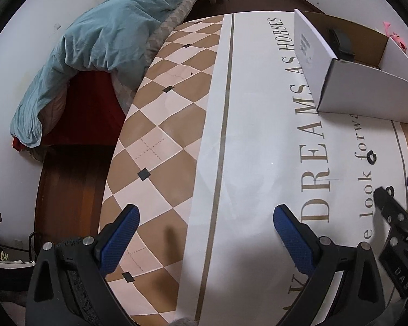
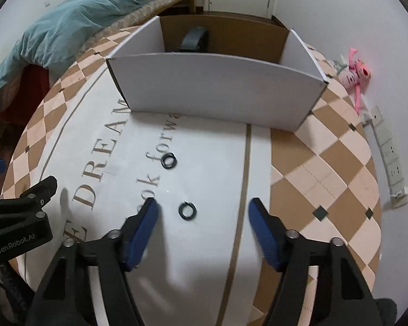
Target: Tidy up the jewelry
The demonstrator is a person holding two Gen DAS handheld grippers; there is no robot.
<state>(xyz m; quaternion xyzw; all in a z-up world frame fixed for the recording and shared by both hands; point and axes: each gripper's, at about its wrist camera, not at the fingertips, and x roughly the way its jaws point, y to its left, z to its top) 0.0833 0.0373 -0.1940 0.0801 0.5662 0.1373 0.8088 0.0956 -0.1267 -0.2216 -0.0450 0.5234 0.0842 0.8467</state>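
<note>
Right wrist view: two black rings lie on the table covering (image 2: 212, 141). The nearer ring (image 2: 187, 211) rests flat between the right gripper (image 2: 202, 207) fingers, touching neither; those blue-padded fingers stand wide apart and grip nothing. The farther ring (image 2: 169, 160) lies on the printed lettering, between the near ring and the cardboard box (image 2: 217, 87), apart from both.

Box: white outside, brown inside, open at the top, standing upright on the covering. One dark grey band-like item (image 2: 194, 39) sits against its far inner wall; its exact kind cannot be told. Other contents are hidden behind the near wall.

Left wrist view: the left gripper (image 1: 206, 218) is over the checked and white part of the covering, fingers wide apart, nothing between them. The same box (image 1: 367, 87) shows at upper right with the dark item (image 1: 341, 42) inside.

Surroundings: a teal quilt (image 2: 68, 24) lies on a bed left of the table. A pink toy (image 2: 355, 74) and a power strip (image 2: 389, 152) are against the wall on the right.
</note>
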